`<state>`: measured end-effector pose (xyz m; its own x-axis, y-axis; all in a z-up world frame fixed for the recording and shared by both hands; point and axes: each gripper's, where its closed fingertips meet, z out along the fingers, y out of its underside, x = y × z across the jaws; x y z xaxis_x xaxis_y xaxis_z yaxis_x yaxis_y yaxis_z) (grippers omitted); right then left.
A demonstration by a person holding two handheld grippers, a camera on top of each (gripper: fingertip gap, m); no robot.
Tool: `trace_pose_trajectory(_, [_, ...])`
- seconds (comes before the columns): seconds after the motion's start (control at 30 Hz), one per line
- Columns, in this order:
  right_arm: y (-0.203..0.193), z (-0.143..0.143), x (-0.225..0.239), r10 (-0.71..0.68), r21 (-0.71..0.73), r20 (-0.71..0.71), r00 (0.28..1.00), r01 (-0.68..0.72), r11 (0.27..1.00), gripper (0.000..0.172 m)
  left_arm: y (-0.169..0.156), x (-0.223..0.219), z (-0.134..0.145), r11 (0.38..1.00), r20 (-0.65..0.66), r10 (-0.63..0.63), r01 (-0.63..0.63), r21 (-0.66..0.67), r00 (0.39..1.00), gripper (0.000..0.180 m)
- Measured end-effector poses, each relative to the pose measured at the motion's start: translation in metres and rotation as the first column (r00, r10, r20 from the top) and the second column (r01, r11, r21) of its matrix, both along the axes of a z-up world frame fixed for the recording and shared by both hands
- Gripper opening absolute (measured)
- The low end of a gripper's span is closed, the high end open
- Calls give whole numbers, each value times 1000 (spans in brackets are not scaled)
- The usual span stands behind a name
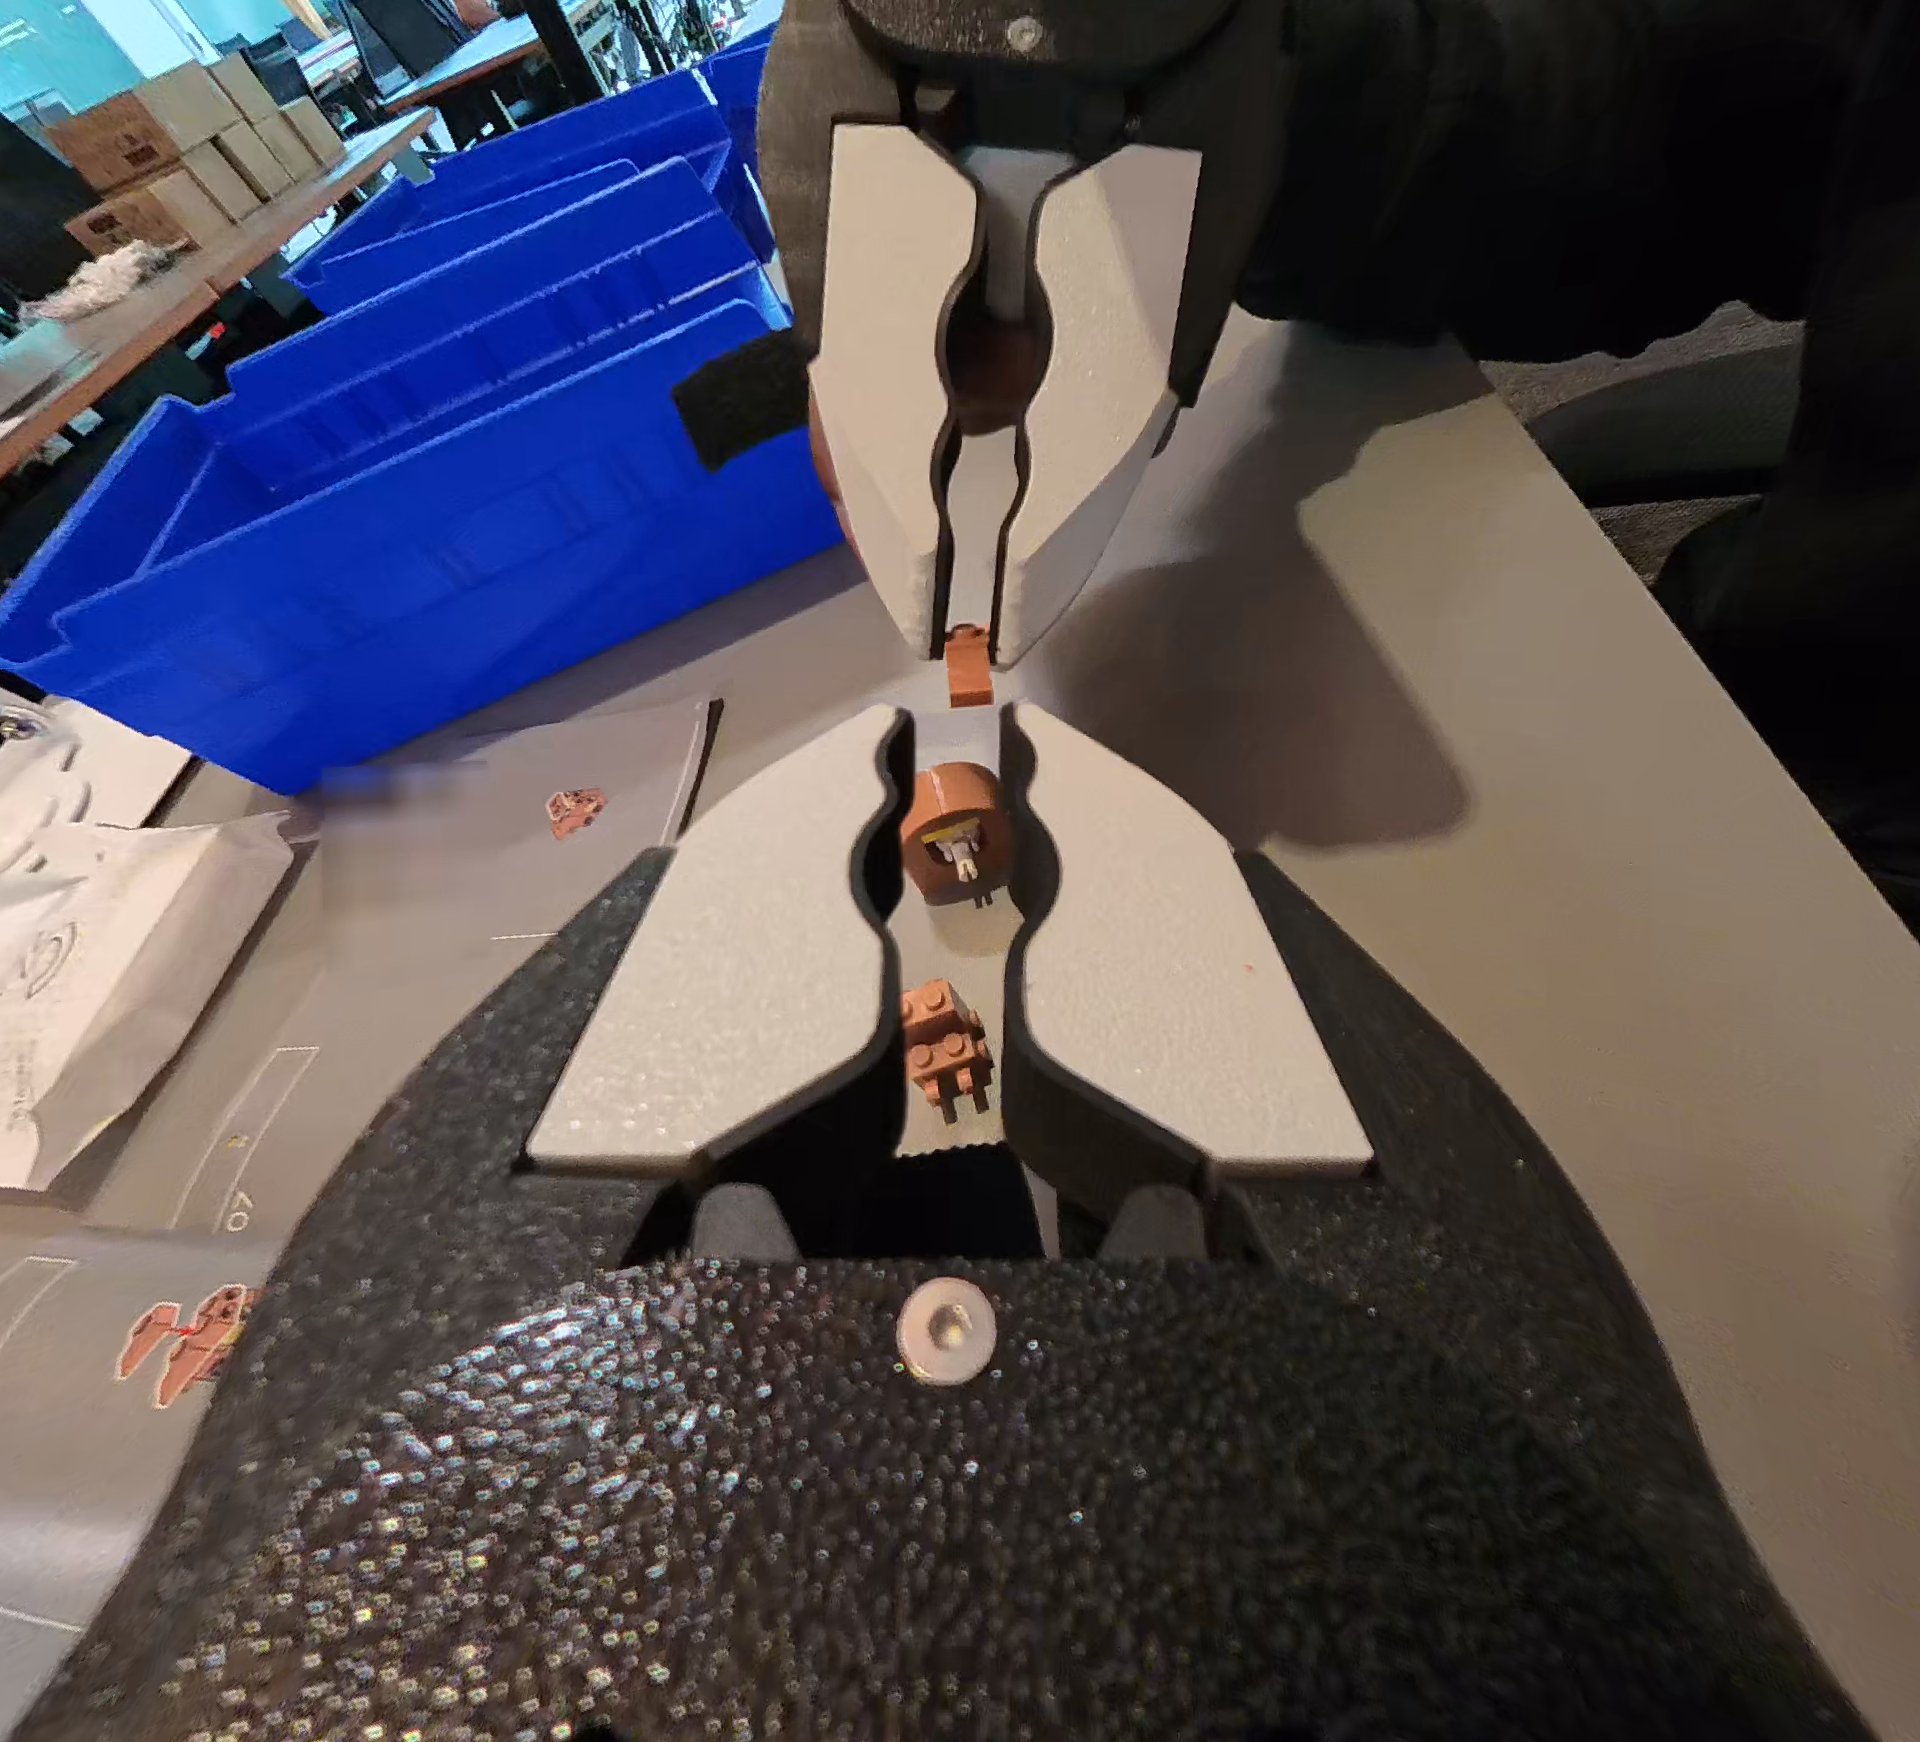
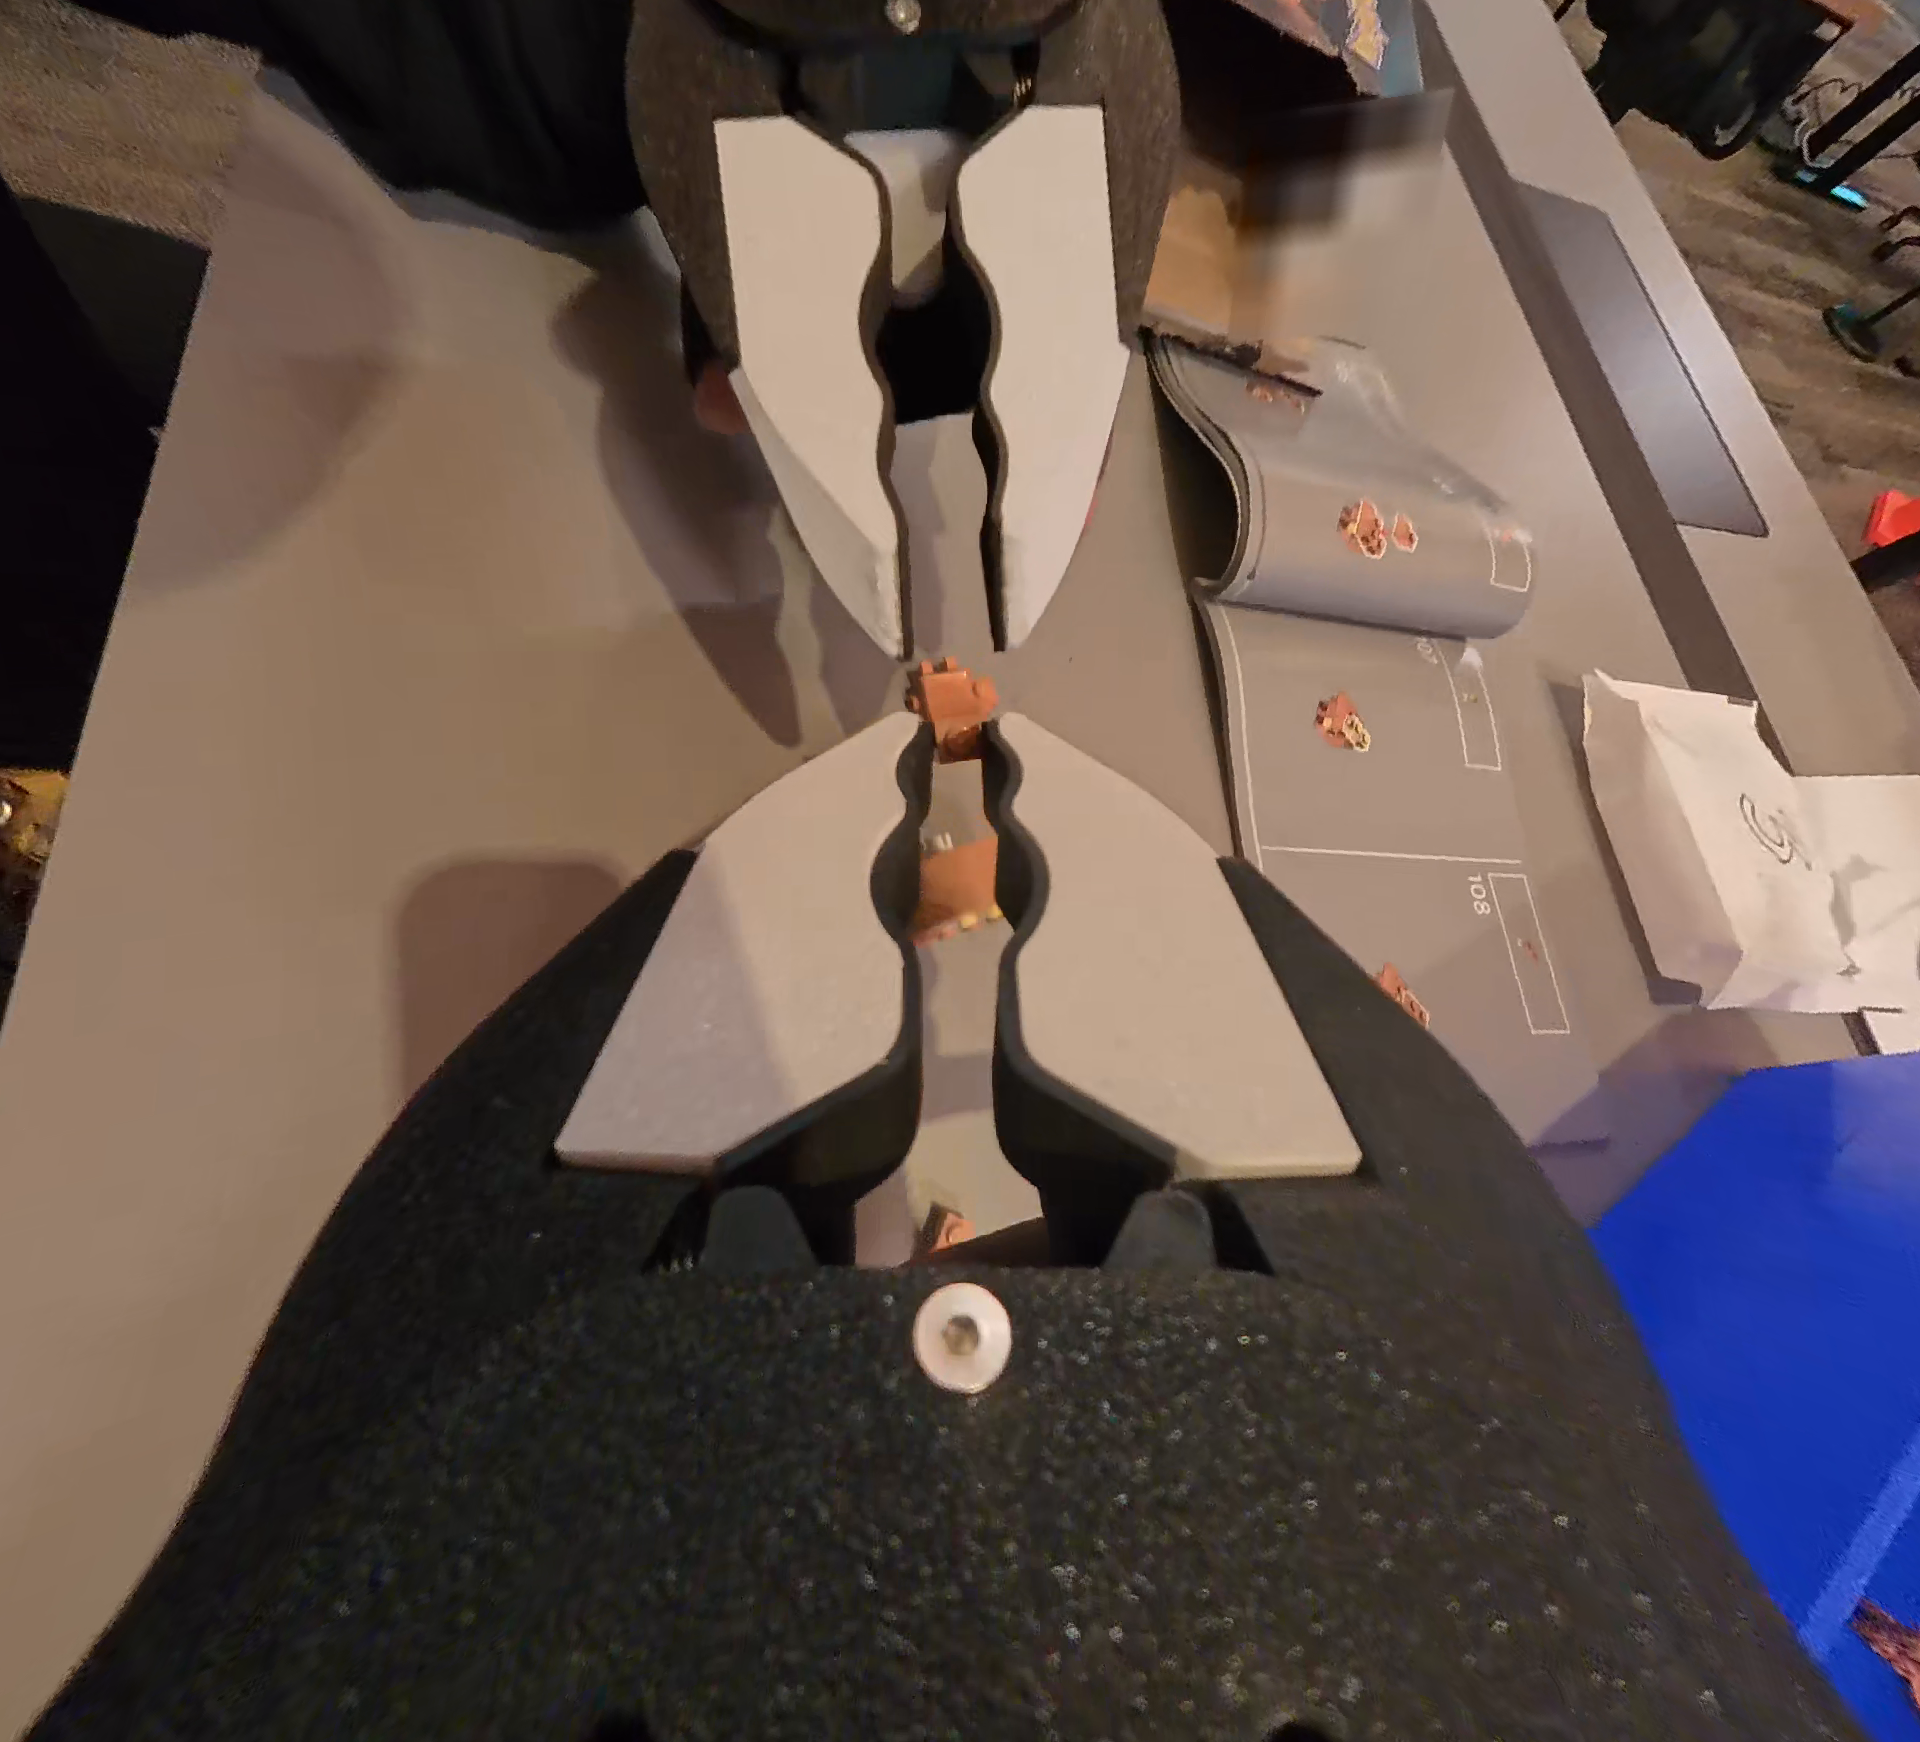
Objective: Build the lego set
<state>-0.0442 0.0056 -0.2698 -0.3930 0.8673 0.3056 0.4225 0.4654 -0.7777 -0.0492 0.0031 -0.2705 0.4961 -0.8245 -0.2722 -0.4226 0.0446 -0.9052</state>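
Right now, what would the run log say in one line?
right gripper: shut on small brown brick | left gripper: open, facing it | round brown piece: on table

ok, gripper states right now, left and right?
Left gripper: open, nothing between its fingertips.
Right gripper: closed on a small brown brick.

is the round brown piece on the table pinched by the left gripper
No, the round brown piece lies on the table between the left gripper's fingers, untouched.
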Motion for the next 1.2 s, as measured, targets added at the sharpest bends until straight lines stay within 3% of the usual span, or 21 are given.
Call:
trace_pose_trajectory(0.47, [-12, 2, -12, 35, 7, -45, 998, -35, 999, 8, -9, -4, 0, 996, 41, -56, 59, -72, 998, 7])
trace_pose_trajectory(0.53, [-10, -3, -16, 43, 41, -40, 998, -42, 998, 17, -8, -12, -2, 994, 48, -50, 55, -91, 998, 7])
trace_pose_trajectory(0.67, [6, -26, -25, 33, 138, 72, 997, -43, 990, 31, 1, -43, -19, 986, -14, 22, -24, -166, 1000, 7])
trace_pose_trajectory(0.83, [7, -53, -34, 88, 127, 228, 970, -119, 985, 38, 5, -61, -38, 955, -52, 70, -82, -284, 996, 7])
trace_pose_trajectory(1.2, [7, -73, -45, 137, -4, 282, 950, -142, 990, 31, -1, -61, -46, 929, -82, 64, -89, -359, 995, 7])
